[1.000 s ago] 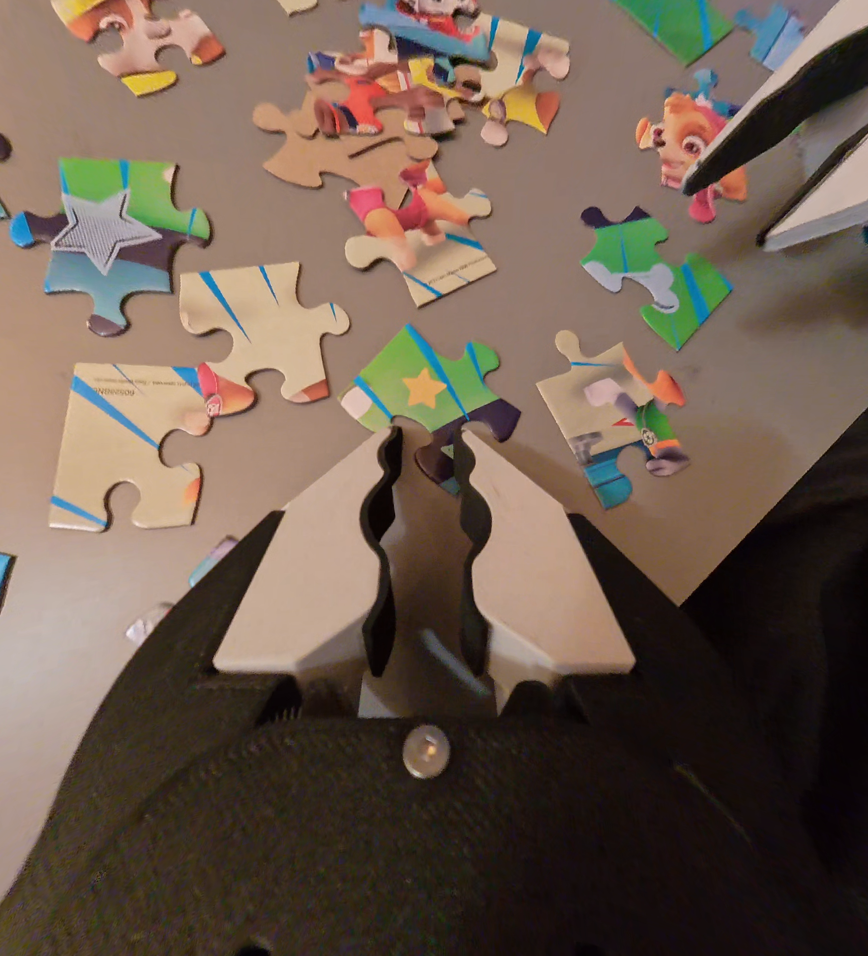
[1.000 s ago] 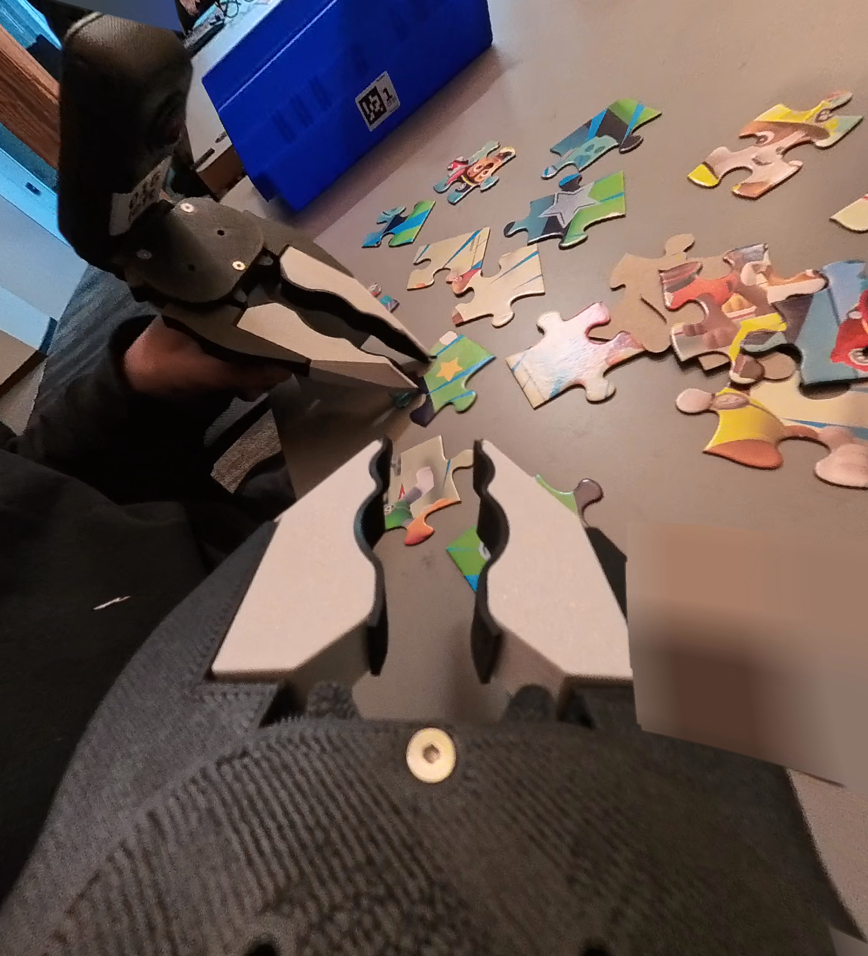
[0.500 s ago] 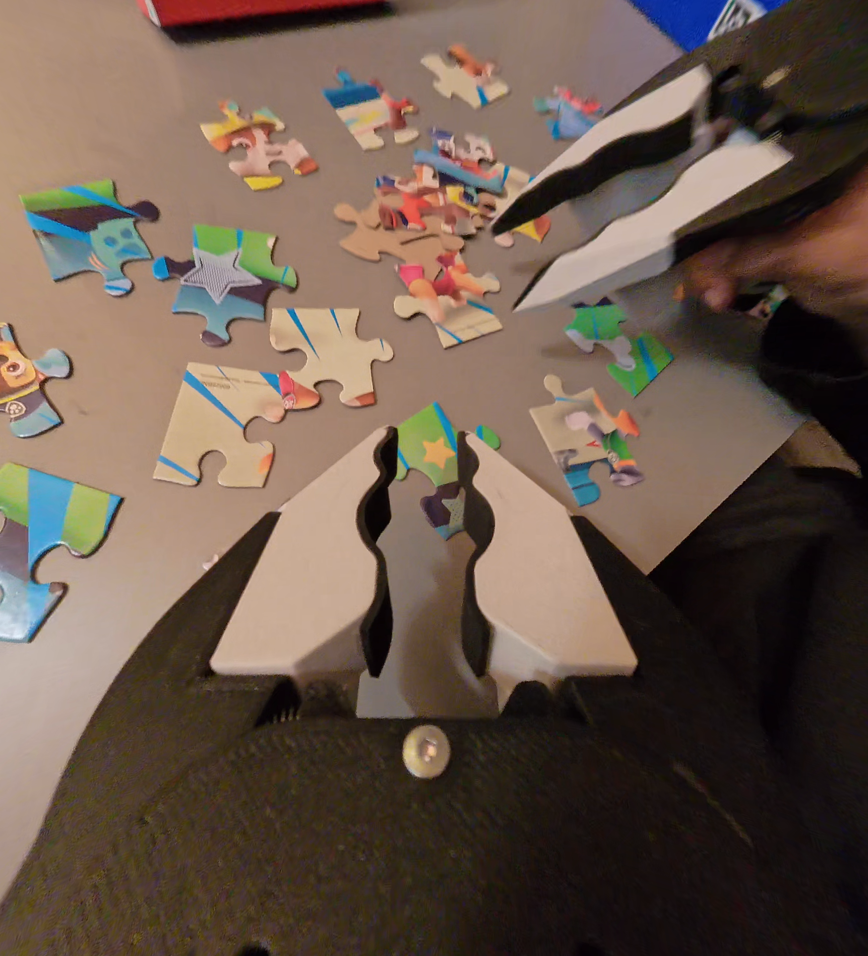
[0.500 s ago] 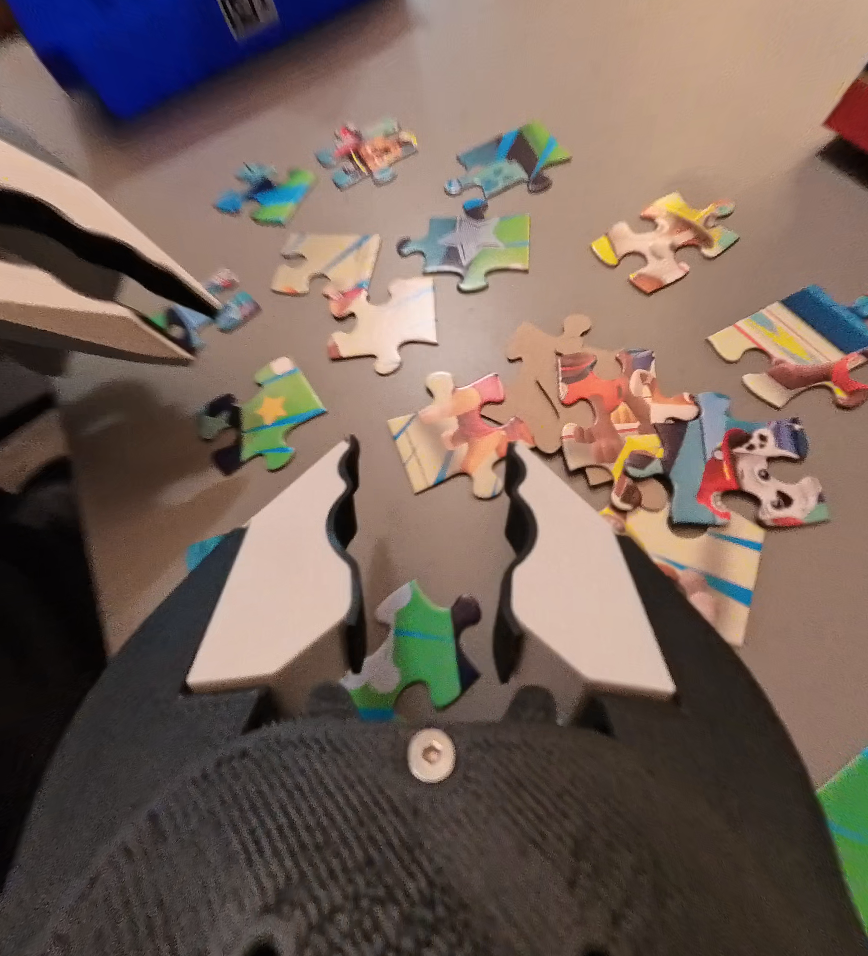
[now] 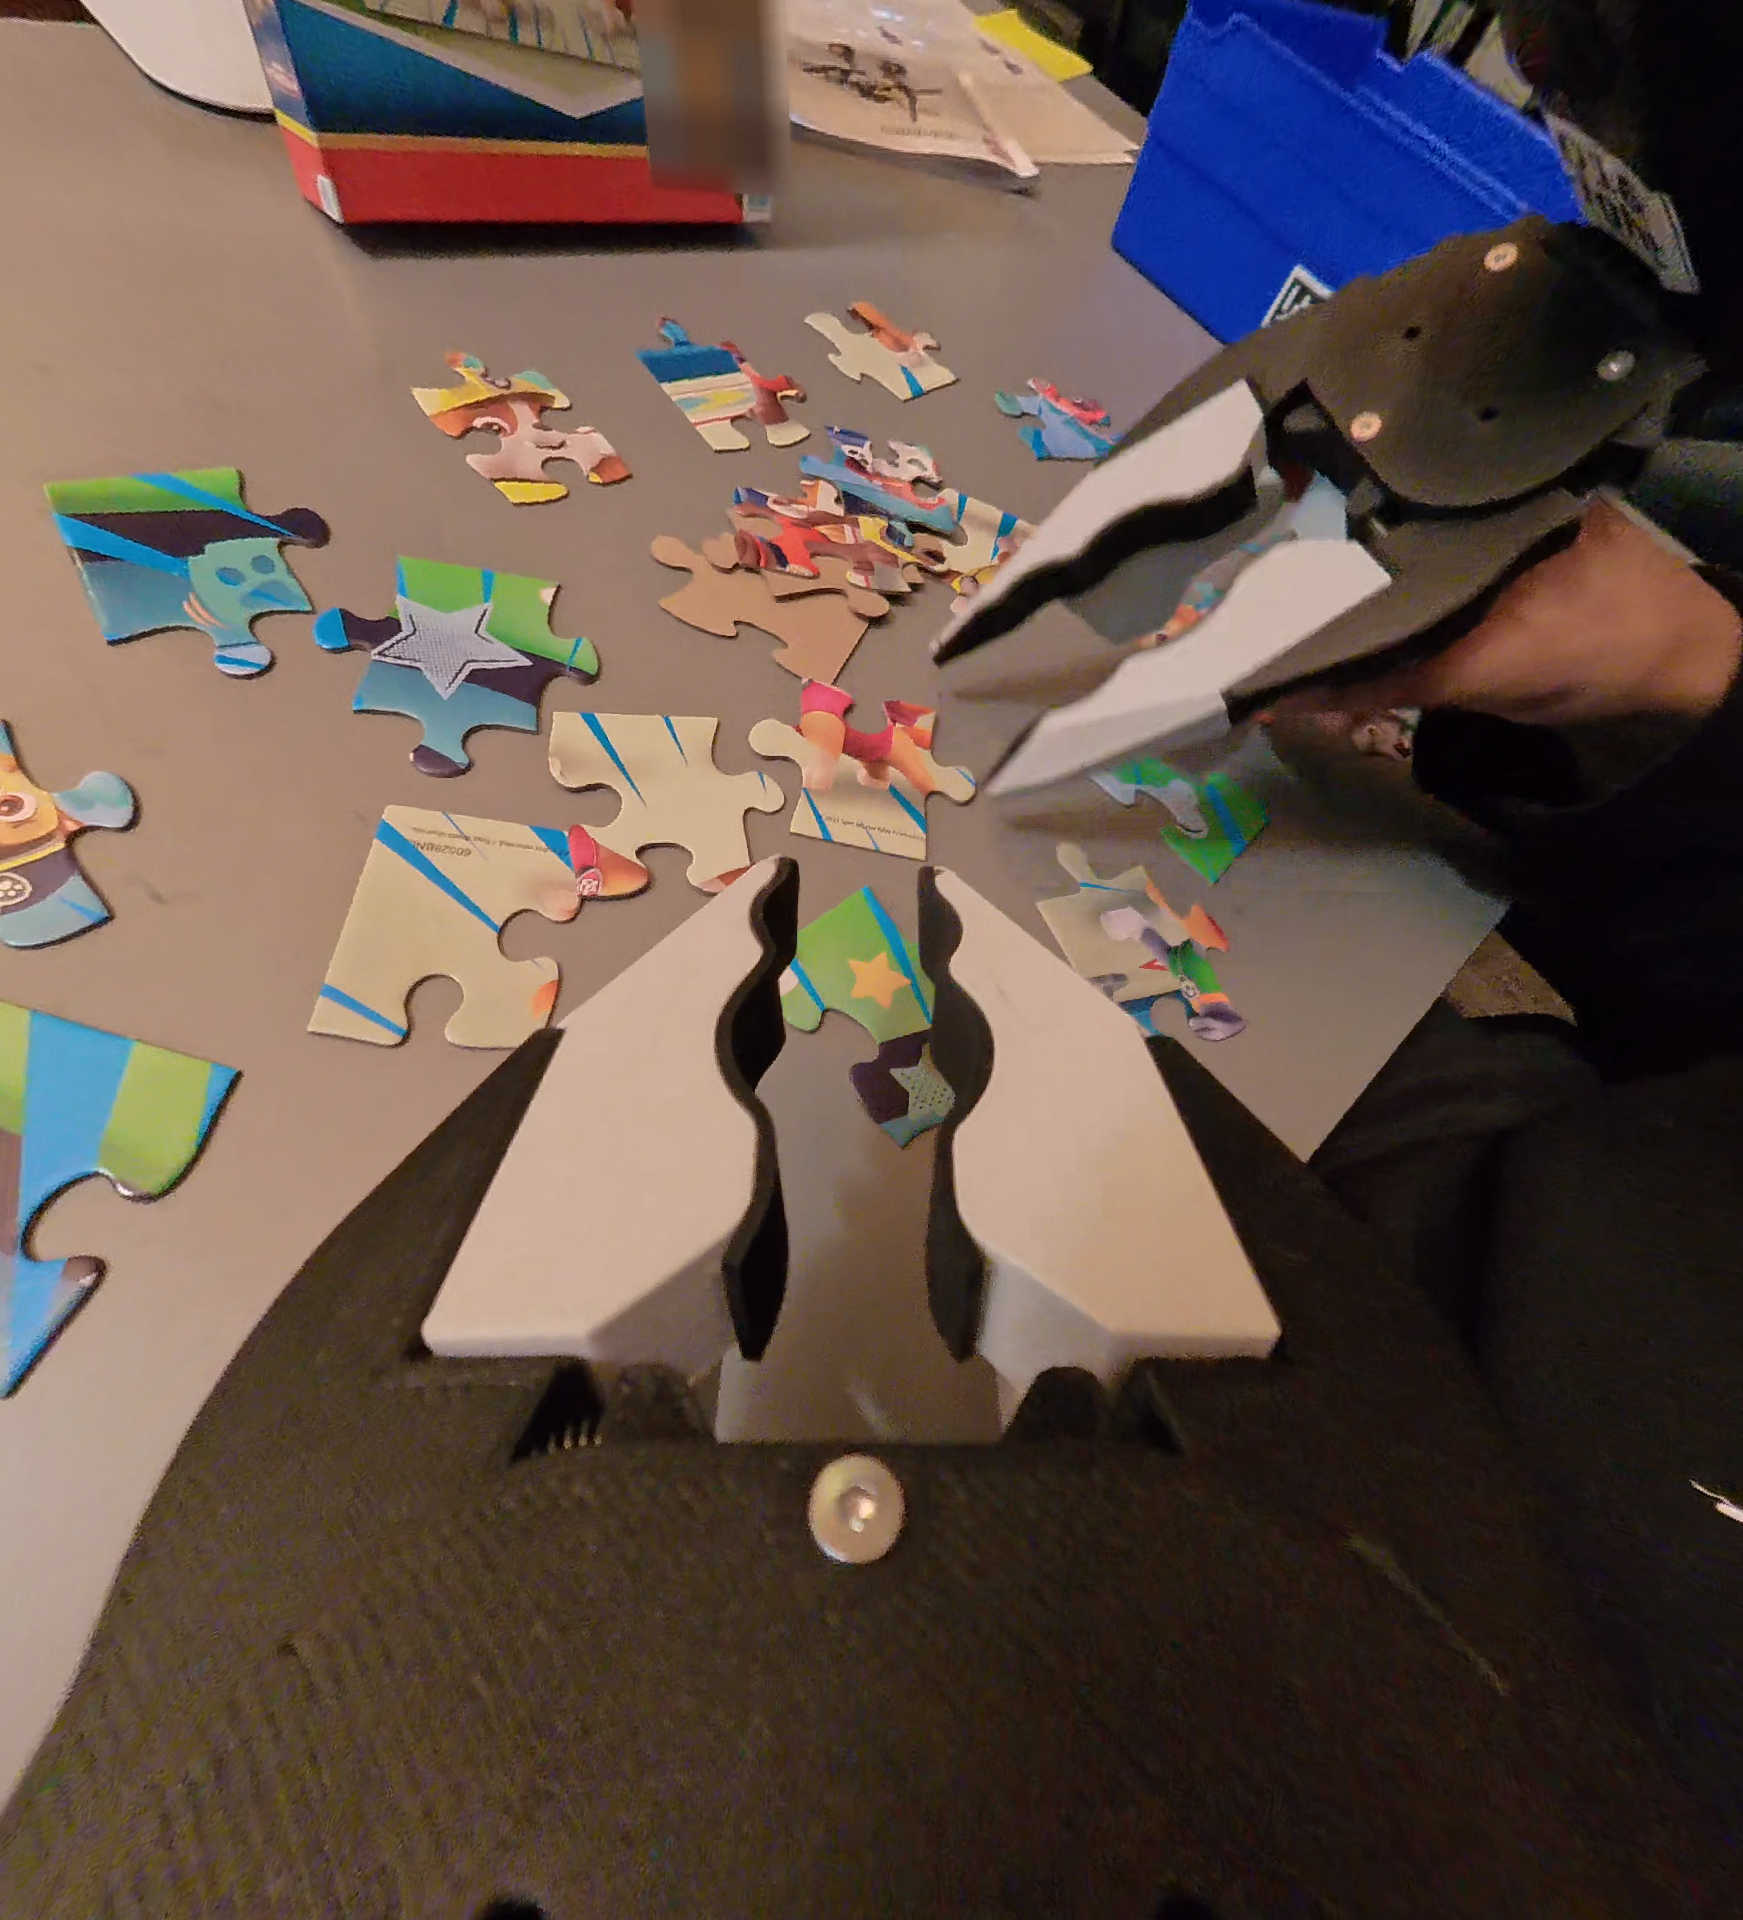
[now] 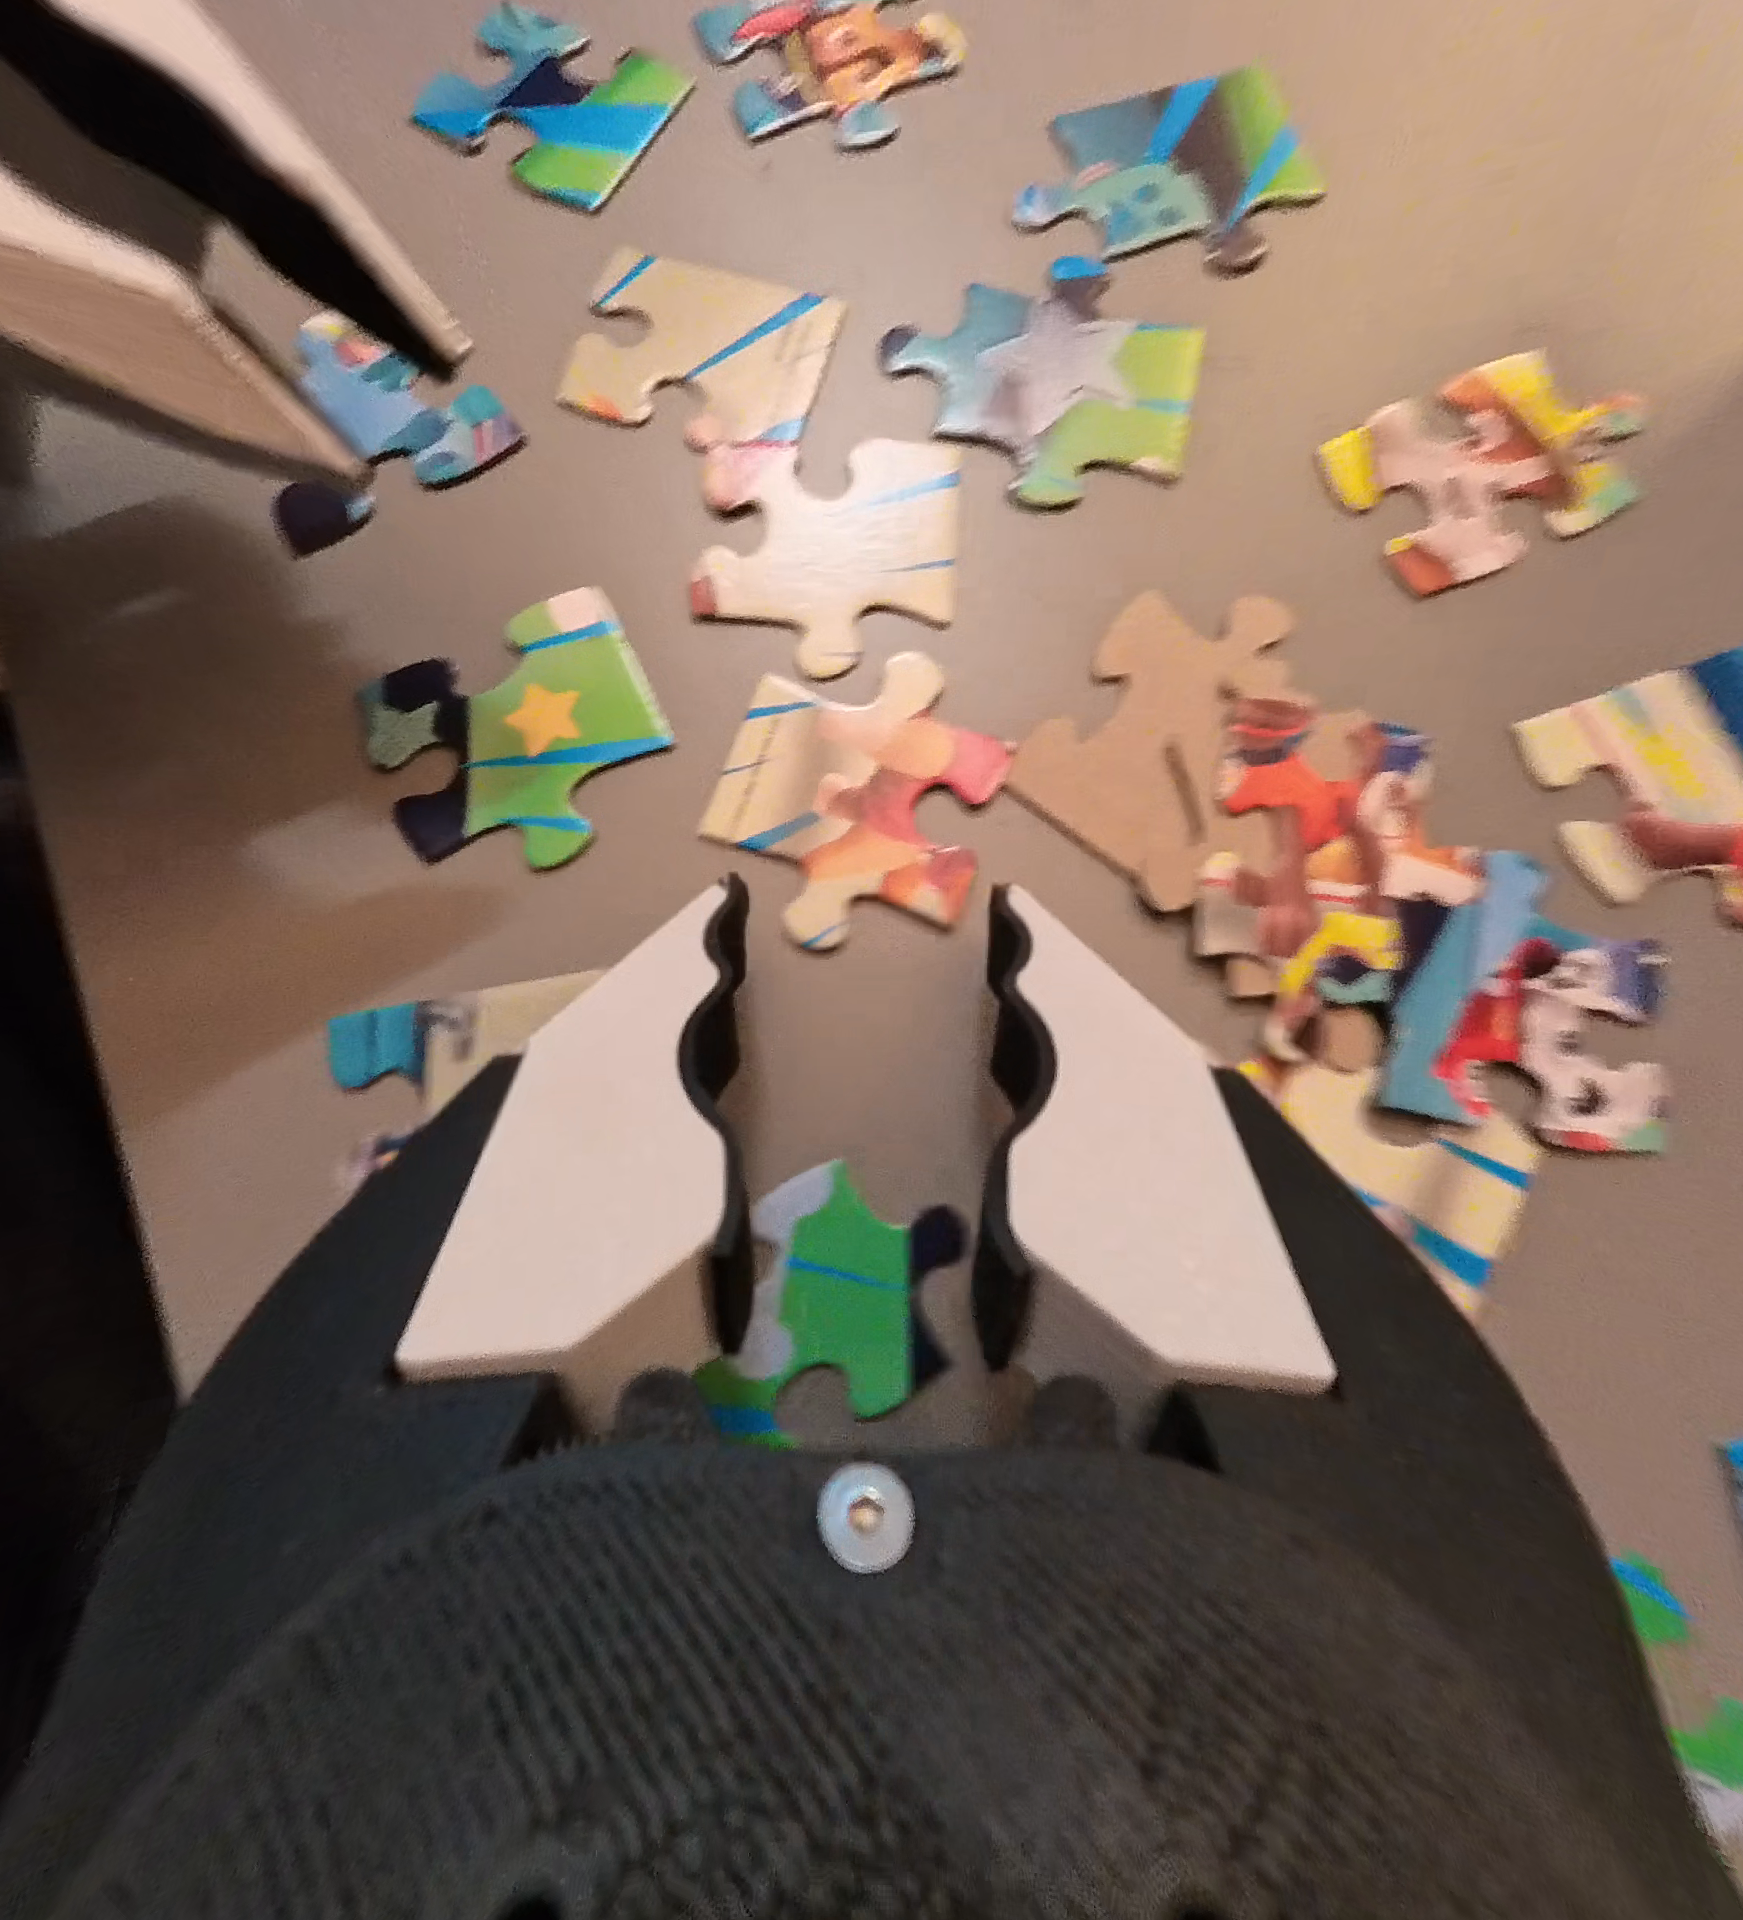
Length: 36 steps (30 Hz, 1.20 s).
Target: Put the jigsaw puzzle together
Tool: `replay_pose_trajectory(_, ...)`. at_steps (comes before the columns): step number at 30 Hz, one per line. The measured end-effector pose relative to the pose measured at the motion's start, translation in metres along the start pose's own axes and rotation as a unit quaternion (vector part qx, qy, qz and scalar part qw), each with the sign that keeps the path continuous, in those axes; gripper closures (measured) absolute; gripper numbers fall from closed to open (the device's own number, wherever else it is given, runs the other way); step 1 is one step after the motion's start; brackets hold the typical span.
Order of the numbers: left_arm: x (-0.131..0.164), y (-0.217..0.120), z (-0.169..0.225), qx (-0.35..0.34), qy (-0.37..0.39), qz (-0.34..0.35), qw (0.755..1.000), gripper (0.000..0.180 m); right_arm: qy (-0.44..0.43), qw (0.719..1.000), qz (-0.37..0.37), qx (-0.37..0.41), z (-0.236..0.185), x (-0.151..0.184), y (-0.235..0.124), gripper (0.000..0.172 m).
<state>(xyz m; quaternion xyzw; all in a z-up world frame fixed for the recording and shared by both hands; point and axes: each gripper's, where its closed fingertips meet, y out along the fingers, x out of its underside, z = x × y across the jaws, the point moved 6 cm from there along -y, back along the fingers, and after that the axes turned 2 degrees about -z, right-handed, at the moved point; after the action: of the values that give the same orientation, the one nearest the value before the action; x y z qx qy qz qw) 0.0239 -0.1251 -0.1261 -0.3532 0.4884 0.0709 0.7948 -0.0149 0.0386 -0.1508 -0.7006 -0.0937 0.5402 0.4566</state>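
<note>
My left gripper [image 5: 856, 873] hovers open and empty over a green puzzle piece with a yellow star [image 5: 867, 977] that lies flat on the grey table [image 5: 223, 312]. The pads do not touch it. The piece also shows in the right wrist view [image 6: 545, 727], with the left gripper [image 6: 399, 416] above and to its left. My right gripper [image 6: 867, 894] is open and empty above the table. A green and white piece [image 6: 836, 1288] lies on the table below its finger bases. A cream piece with a pink figure [image 6: 846, 800] lies just ahead of its tips. The right gripper also shows in the left wrist view [image 5: 966, 717].
Several loose puzzle pieces are spread over the table, with a small pile [image 5: 846, 530] and a face-down brown piece [image 5: 763, 603]. A red and blue puzzle box [image 5: 514, 187], papers [image 5: 908, 94] and a blue bin [image 5: 1314, 177] stand at the back. The table edge [image 5: 1366, 1039] runs at the right.
Both grippers have pulled back and up from the table, so more pieces show. My right gripper swung over the green and white piece and its fingers spread wider. Neither took hold of anything.
</note>
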Motion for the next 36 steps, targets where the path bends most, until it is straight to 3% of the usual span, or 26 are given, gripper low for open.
replay_pose_trajectory(4,0.000,0.000,0.000,0.010,0.000,0.005,1.000,0.158,0.001,0.999,-0.009,0.052,0.040,-0.010,0.004,0.120)
replay_pose_trajectory(9,0.000,-0.004,0.001,0.015,0.004,0.015,1.000,0.158,0.031,0.998,-0.044,0.036,0.077,-0.010,0.025,0.093)
replay_pose_trajectory(15,-0.001,-0.007,-0.004,0.017,-0.005,0.024,1.000,0.158,0.041,0.997,-0.061,0.010,0.079,-0.007,0.020,0.131)
replay_pose_trajectory(28,-0.003,-0.006,-0.006,0.032,-0.010,0.037,0.999,0.157,0.054,0.997,-0.046,0.001,0.071,0.001,-0.009,0.131)
replay_pose_trajectory(36,-0.004,-0.008,-0.006,0.037,-0.012,0.048,0.998,0.157,0.053,0.998,0.017,-0.031,0.081,-0.045,-0.004,0.131)
